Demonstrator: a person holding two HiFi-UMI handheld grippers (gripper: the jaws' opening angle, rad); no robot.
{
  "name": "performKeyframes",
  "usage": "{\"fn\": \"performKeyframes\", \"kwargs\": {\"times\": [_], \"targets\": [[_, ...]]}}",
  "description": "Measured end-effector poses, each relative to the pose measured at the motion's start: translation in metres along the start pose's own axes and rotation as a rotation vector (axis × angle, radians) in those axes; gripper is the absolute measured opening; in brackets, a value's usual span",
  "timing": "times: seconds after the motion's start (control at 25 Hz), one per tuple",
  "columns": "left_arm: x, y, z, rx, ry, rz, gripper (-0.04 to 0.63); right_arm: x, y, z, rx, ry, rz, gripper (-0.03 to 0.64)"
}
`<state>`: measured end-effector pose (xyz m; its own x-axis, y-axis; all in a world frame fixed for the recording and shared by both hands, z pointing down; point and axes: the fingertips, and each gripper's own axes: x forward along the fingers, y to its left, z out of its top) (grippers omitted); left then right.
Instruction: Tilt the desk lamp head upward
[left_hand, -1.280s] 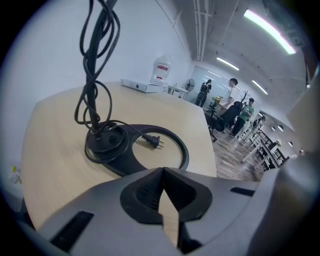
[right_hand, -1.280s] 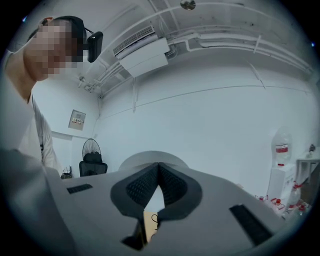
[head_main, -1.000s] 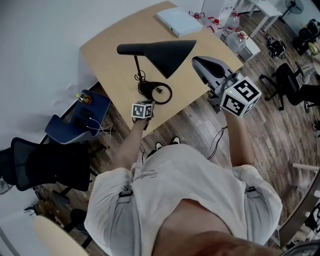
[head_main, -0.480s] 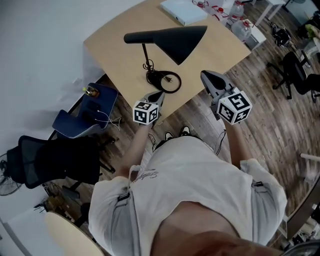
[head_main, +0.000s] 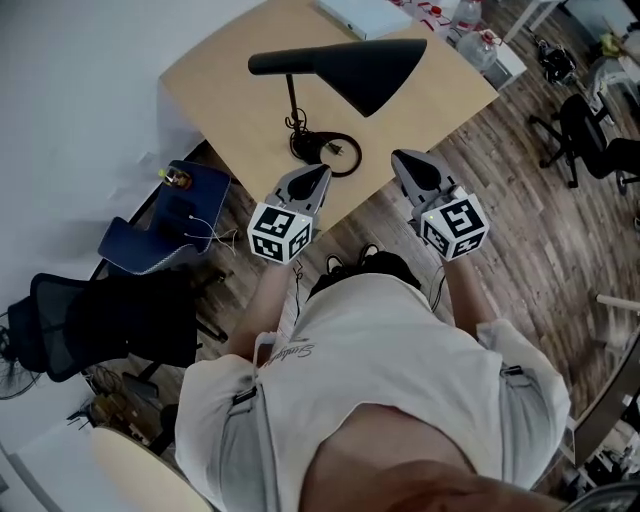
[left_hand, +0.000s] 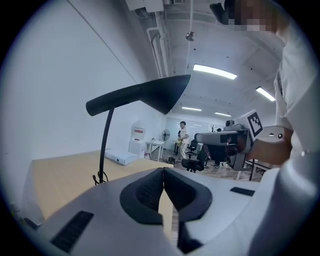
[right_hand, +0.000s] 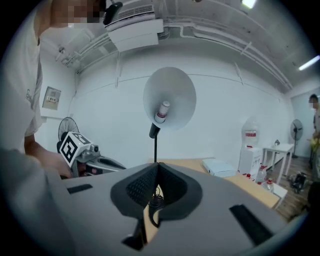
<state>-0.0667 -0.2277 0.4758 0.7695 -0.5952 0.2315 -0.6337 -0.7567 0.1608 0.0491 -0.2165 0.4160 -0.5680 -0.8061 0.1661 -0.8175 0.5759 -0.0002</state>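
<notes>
Your left gripper (head_main: 316, 175) and right gripper (head_main: 402, 160) hover over the near edge of the bench (head_main: 215, 95). On each gripper the jaws are pressed together, with nothing between them. The lamp (head_main: 350, 65) stands on the bench just beyond the grippers. Its black cone head lies about level on a thin stem, wide end to the right. Neither gripper touches it.

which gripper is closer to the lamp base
Left. The left gripper sits just in front of the lamp base; the right gripper is farther off to its right.
</notes>
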Motion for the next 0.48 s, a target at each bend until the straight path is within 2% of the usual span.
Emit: {"fn": "performKeyframes", "kwargs": {"times": [0.16,0.48], "targets": [[-0.006,-0.010,0.011,-0.011,-0.025,0.036,0.015,-0.008,0.007,0.000,-0.075,0.002,0.021,-0.005],[-0.008,-0.040,0.049,0.061,-0.061,0.127,0.015,-0.023,0.004,0.012,-0.059,-0.046,0.116,-0.005]]}}
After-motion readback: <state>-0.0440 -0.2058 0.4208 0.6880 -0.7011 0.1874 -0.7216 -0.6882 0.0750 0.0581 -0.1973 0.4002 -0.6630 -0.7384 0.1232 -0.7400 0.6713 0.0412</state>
